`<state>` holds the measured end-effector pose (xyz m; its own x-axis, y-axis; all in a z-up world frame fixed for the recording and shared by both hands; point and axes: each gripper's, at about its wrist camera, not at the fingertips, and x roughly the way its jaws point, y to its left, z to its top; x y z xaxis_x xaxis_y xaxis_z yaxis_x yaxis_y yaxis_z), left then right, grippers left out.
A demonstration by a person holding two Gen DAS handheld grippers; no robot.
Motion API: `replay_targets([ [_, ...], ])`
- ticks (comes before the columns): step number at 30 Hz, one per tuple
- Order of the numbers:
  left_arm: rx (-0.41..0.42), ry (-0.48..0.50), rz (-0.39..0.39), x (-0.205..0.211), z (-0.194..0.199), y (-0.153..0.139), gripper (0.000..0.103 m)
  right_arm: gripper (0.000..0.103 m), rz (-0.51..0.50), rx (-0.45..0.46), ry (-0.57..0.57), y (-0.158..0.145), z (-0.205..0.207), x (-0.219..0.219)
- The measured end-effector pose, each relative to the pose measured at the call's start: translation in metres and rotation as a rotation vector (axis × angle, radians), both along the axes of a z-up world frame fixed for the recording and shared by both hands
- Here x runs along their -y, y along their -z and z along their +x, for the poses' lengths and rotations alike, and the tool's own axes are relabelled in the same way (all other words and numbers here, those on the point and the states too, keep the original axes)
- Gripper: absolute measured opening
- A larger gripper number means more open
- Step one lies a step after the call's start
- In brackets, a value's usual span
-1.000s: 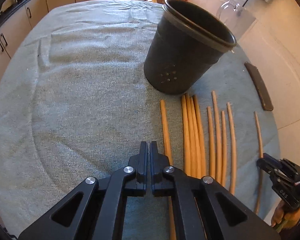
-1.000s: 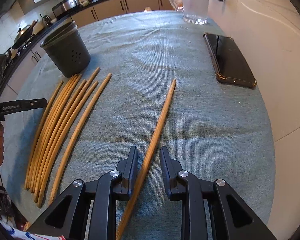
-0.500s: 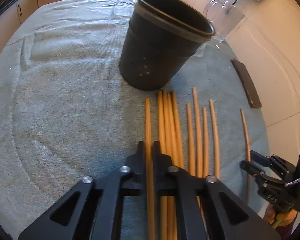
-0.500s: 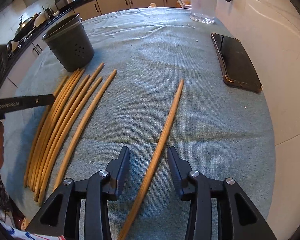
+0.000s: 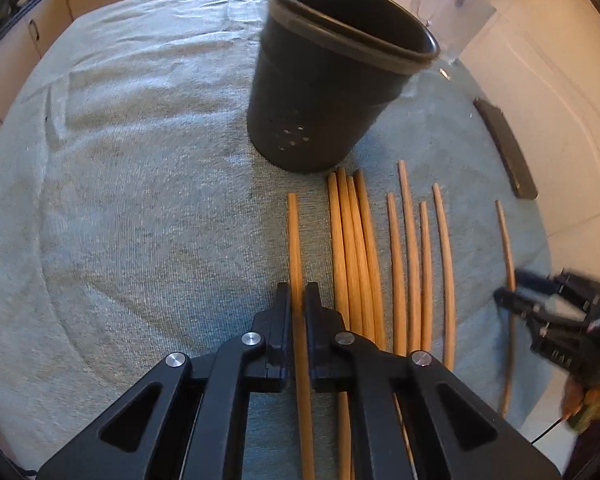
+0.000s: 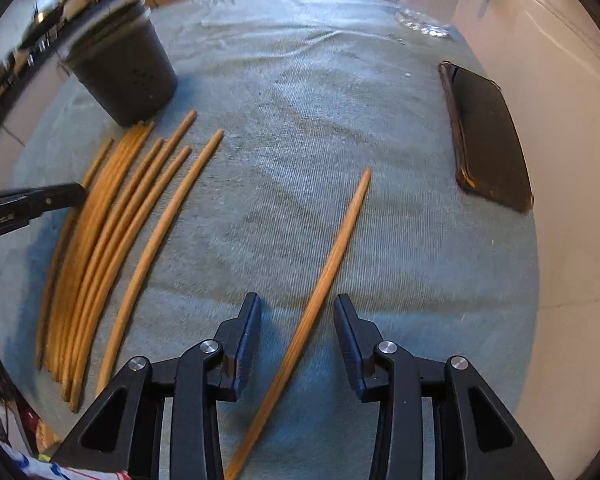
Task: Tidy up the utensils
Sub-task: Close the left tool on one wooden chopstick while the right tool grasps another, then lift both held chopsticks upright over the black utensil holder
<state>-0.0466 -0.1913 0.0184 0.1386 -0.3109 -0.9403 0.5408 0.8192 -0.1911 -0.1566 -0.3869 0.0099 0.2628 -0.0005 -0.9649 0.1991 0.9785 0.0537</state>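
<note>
Your left gripper (image 5: 297,300) pinches leftmost chopstick (image 5: 294,248); right gripper (image 6: 297,320) open, straddling lone chopstick (image 6: 332,256). Light, stiff, roll-prone: grip near middle.

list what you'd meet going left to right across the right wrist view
left gripper → black holder → bunch of chopsticks → lone chopstick between the right gripper fingers → phone
</note>
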Motion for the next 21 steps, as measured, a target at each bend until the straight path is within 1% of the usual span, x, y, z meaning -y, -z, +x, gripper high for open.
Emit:
replay_targets([
  [3, 0.001, 0.024, 0.044, 0.006, 0.002, -0.001, 0.007, 0.038, -0.001, -0.086, -0.031, 0.001, 0.024, 0.002],
  [4, -0.004, 0.028, 0.053, 0.009, 0.003, 0.0, 0.007, 0.035, 0.003, -0.105, -0.036, 0.001, 0.03, 0.003],
  [5, -0.008, 0.029, 0.058, 0.01, 0.005, 0.0, 0.007, 0.029, 0.008, -0.125, -0.039, 0.001, 0.039, 0.006],
  [6, -0.012, 0.029, 0.06, 0.011, 0.006, 0.0, 0.007, 0.026, 0.014, -0.138, -0.031, 0.001, 0.046, 0.009],
  [8, -0.013, 0.011, 0.044, 0.011, 0.009, -0.001, 0.006, 0.01, 0.025, -0.144, -0.004, 0.001, 0.056, 0.017],
  [9, -0.007, 0.002, 0.033, 0.009, 0.008, -0.002, 0.006, 0.01, 0.03, -0.138, 0.01, 0.001, 0.059, 0.021],
  [10, 0.011, -0.013, 0.016, 0.005, 0.007, -0.004, 0.006, 0.008, 0.039, -0.122, 0.019, 0.001, 0.06, 0.024],
  [11, 0.034, -0.027, -0.007, -0.004, 0.004, -0.007, 0.006, 0.006, 0.027, -0.099, 0.02, 0.0, 0.06, 0.025],
  [13, 0.097, -0.046, -0.049, -0.018, -0.005, -0.021, 0.006, 0.006, -0.013, -0.057, 0.011, -0.002, 0.053, 0.021],
  [14, 0.12, -0.054, -0.069, -0.025, -0.009, -0.028, 0.006, 0.006, -0.009, -0.029, 0.013, -0.005, 0.048, 0.019],
  [16, 0.177, -0.073, -0.106, -0.04, -0.021, -0.045, 0.006, 0.006, 0.005, 0.044, 0.03, -0.014, 0.031, 0.018],
  [19, 0.254, -0.088, -0.164, -0.058, -0.04, -0.07, 0.006, 0.006, 0.033, 0.167, 0.052, -0.037, 0.002, 0.015],
  [20, 0.281, -0.089, -0.183, -0.062, -0.049, -0.078, 0.006, 0.006, 0.018, 0.207, 0.054, -0.044, -0.007, 0.01],
  [21, 0.305, -0.092, -0.193, -0.056, -0.056, -0.082, 0.006, 0.006, 0.008, 0.249, 0.054, -0.052, -0.018, 0.006],
])
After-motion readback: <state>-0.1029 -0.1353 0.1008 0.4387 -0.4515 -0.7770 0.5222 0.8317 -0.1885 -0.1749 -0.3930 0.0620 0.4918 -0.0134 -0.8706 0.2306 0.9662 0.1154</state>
